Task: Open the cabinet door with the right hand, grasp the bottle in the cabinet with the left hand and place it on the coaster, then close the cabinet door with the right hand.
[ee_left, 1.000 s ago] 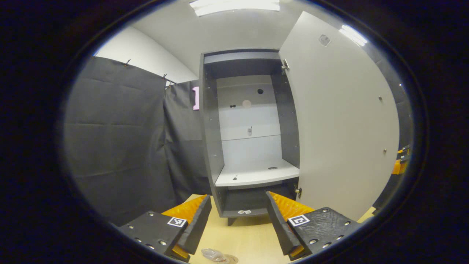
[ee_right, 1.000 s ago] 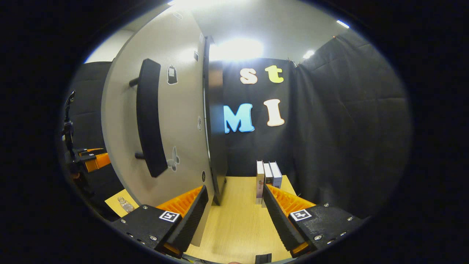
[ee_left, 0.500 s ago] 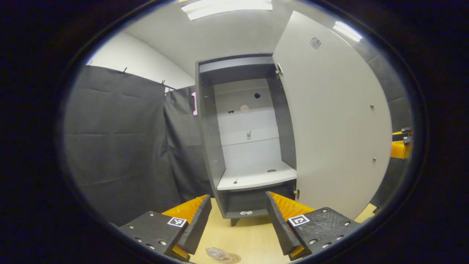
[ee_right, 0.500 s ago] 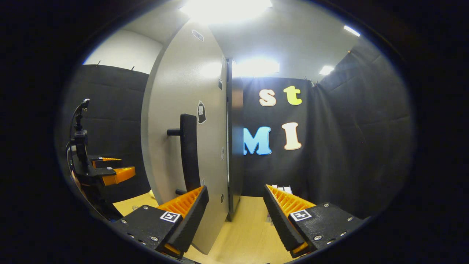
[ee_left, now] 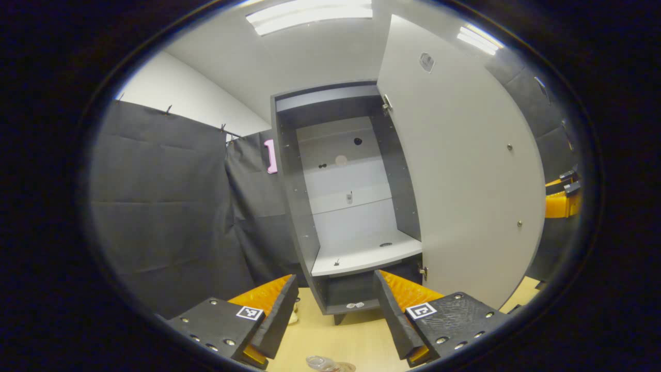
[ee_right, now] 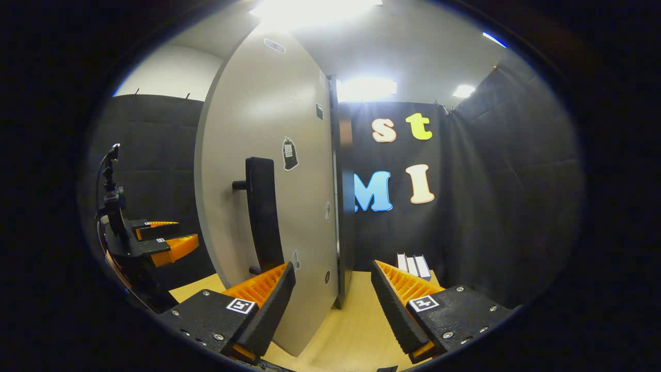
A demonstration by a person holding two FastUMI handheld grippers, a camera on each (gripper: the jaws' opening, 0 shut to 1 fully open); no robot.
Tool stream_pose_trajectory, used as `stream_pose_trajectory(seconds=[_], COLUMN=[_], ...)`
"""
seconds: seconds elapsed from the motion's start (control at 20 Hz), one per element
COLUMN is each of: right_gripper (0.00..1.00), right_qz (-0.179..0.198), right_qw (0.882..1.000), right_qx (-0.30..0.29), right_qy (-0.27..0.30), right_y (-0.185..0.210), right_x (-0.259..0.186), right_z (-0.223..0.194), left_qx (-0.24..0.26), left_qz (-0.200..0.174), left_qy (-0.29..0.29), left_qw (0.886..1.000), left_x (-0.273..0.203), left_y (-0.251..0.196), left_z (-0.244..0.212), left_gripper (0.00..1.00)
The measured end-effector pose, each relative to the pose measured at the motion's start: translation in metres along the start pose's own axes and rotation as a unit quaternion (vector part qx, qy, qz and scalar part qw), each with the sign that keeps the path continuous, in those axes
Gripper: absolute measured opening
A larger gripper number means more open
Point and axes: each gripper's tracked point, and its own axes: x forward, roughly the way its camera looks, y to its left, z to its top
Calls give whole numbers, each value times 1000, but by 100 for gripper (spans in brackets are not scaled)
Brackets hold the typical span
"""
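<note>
The grey cabinet stands open and its white shelf is bare. Its door is swung wide to the right. At the bottom edge of the left gripper view a clear bottle sits at a brownish coaster; whether it rests on it I cannot tell. Above the bottle my left gripper is open and holds nothing. My right gripper is open too, facing the door's outer face, a little apart from the black bar handle.
The cabinet stands on a light wood table. A few upright books stand by the black cloth wall right of the cabinet. The right gripper shows past the door's edge, and the left gripper shows left of the door.
The right gripper has drawn back from the door handle, which now looks smaller and nearer its left finger. The left gripper has drifted slightly; cabinet and bottle shifted a little in its view.
</note>
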Motion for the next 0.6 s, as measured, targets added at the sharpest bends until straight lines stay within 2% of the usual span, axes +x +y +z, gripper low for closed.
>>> stream_pose_trajectory(seconds=[0.3, 0.6], right_gripper=[92, 92], right_qz=[21, 25], right_qw=[1000, 999], right_qx=[2, 15], right_qy=[11, 17], right_y=[64, 113], right_x=[23, 63], right_z=[-2, -3], left_qx=[-7, -16], left_qz=[-6, -28], left_qy=[1, 8], left_qw=[1000, 999], left_x=[15, 23], left_y=[19, 21], left_z=[-9, -14], left_gripper=[84, 85])
